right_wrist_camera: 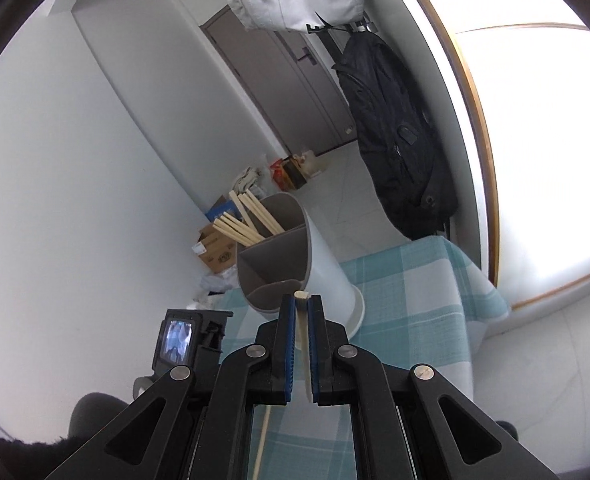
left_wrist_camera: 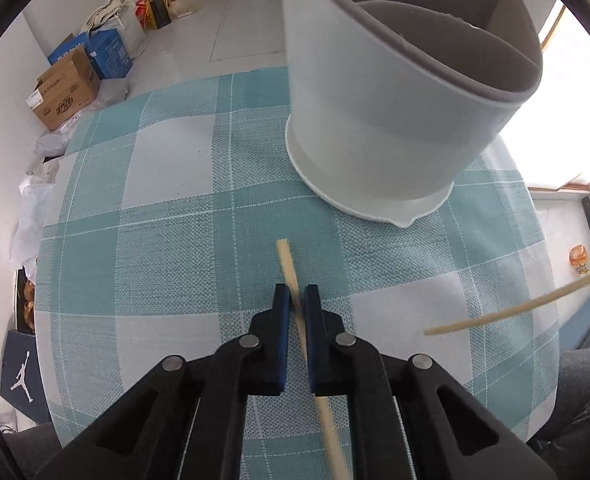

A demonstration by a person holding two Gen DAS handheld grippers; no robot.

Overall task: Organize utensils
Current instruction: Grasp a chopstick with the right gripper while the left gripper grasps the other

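Left gripper (left_wrist_camera: 295,294) jaws clenched on chopstick (left_wrist_camera: 289,266), above table (left_wrist_camera: 167,240), near side of holder (left_wrist_camera: 375,120). Right gripper (right_wrist_camera: 302,304) jaws gripped second chopstick (right_wrist_camera: 303,332), raised toward holder. Step: carrying to holder. Next likely: tip each upright into compartment with stored chopsticks (right_wrist_camera: 247,220).

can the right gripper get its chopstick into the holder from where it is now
Probably yes. The right gripper holds its chopstick lined up toward the holder, whose near compartments look open, with nothing between them.

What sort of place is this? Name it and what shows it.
Probably a home entryway or living area: a door, a black backpack hung on wall hooks, cardboard boxes on a tiled floor, and a table with a checked cloth.
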